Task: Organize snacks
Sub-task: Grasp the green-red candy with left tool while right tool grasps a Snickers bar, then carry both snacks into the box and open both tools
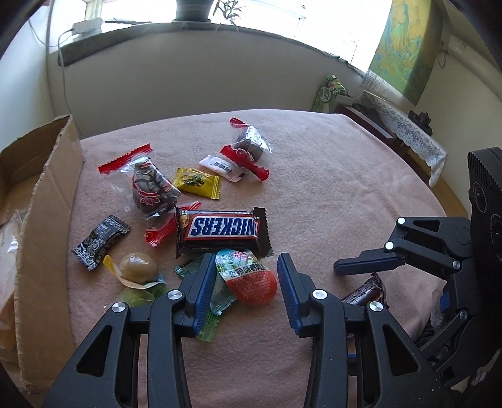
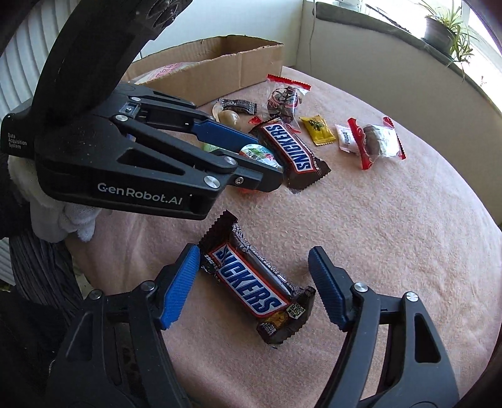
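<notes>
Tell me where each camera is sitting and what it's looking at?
Left wrist: sits on the left gripper, looking down its blue fingers at the orange egg-shaped snack; the right gripper shows beside it.
Right wrist: sits on the right gripper, over the near Snickers bar; the left gripper crosses above.
Both see the far Snickers bar and the cardboard box.

Potted plant (image 2: 437, 29) on windowsill, painting (image 1: 404, 47) hanging

My two black plastic grippers, left gripper (image 1: 248, 282) and right gripper (image 2: 254, 282), carry ribbed blue pads, silver screws, and white "GenRobot.AI" lettering.
</notes>
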